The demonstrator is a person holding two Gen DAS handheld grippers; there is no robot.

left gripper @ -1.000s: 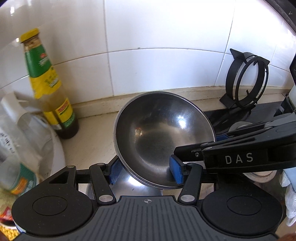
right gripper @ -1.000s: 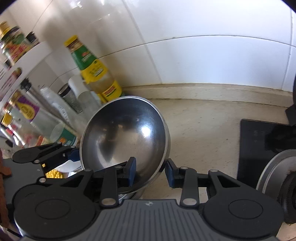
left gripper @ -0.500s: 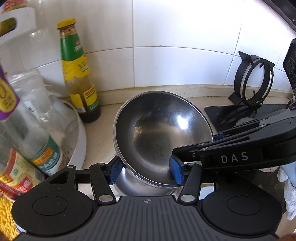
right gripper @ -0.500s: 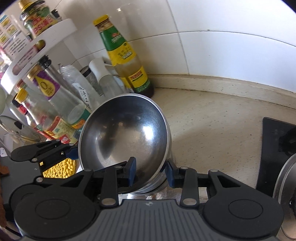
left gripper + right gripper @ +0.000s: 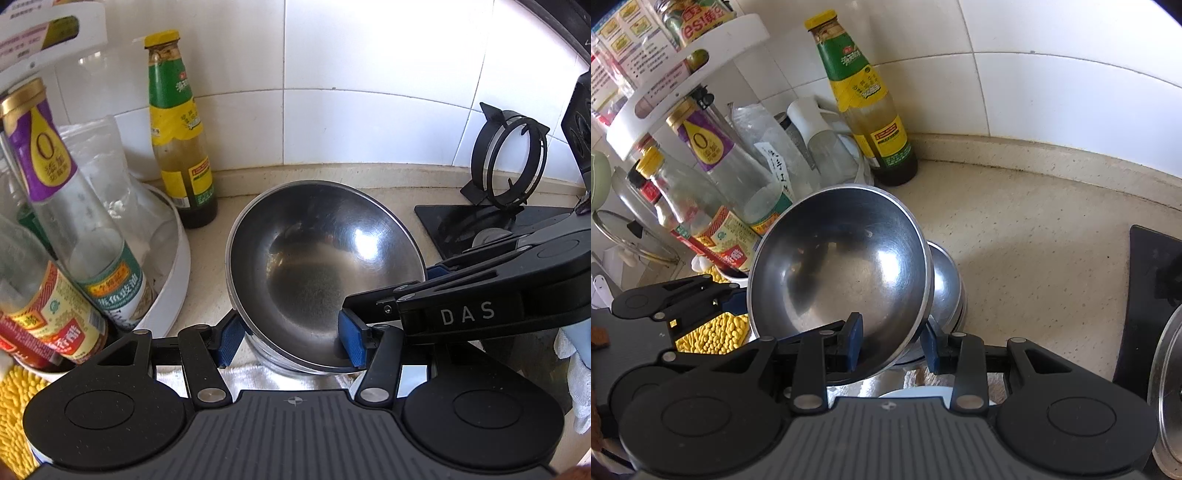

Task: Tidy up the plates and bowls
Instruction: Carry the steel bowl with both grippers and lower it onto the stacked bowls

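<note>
A shiny steel bowl (image 5: 325,273) hangs tilted between both grippers, just over a stack of other steel bowls (image 5: 945,288) on the beige counter. My left gripper (image 5: 291,341) holds its near-left rim, one blue pad outside the wall and one inside. In the left wrist view my right gripper (image 5: 388,288) reaches in from the right. In its own view the right gripper (image 5: 892,345) is shut on the bowl's wall, with one pad inside and one outside. The left gripper (image 5: 727,295) shows at the bowl's left rim there.
A green-and-yellow sauce bottle (image 5: 181,147) stands by the tiled wall. A white round rack (image 5: 173,280) crowded with bottles is close on the left. A black hob (image 5: 480,229) with a pan ring (image 5: 509,162) lies to the right, near a glass lid (image 5: 1167,398). A yellow cloth (image 5: 713,332) lies near left.
Both grippers carried the bowl leftwards toward the bottle rack. The rack's bottles came into view, and the stack of bowls now shows under the held bowl.
</note>
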